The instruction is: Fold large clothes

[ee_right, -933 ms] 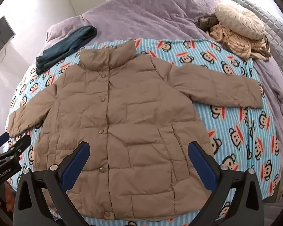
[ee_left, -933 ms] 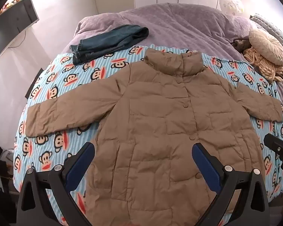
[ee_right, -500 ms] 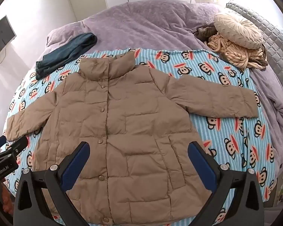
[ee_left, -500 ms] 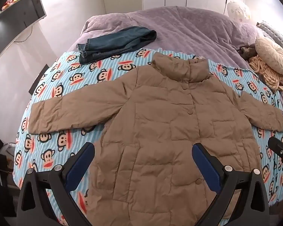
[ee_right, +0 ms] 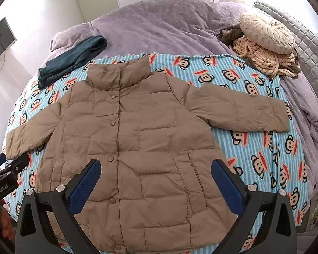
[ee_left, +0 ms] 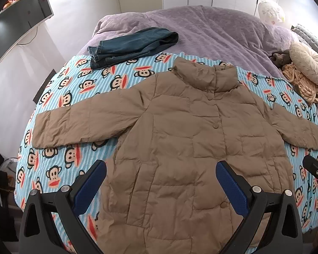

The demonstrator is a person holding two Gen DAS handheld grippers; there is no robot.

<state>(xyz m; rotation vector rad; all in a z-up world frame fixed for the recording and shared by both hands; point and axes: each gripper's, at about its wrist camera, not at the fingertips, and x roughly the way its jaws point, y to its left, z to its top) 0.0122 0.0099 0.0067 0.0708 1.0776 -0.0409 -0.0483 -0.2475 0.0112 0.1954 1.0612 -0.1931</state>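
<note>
Two views, one coat: from the left claw [ee_left: 161,182], spread wide and empty, the tan puffer jacket [ee_left: 180,148] lies flat on the bed [ee_left: 212,25]. From the right claw [ee_right: 155,180], equally agape, its soft, light, probably slippery sleeve [ee_right: 243,112] invites a cuff grip.

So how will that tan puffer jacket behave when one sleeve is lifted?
The tan puffer jacket looks quilted and creased, so probably floppy: a lifted sleeve would likely drape, not stay straight. Its puffy fill suggests it is light for its bulk. The smooth shell may slide on the monkey-print sheet.
</note>
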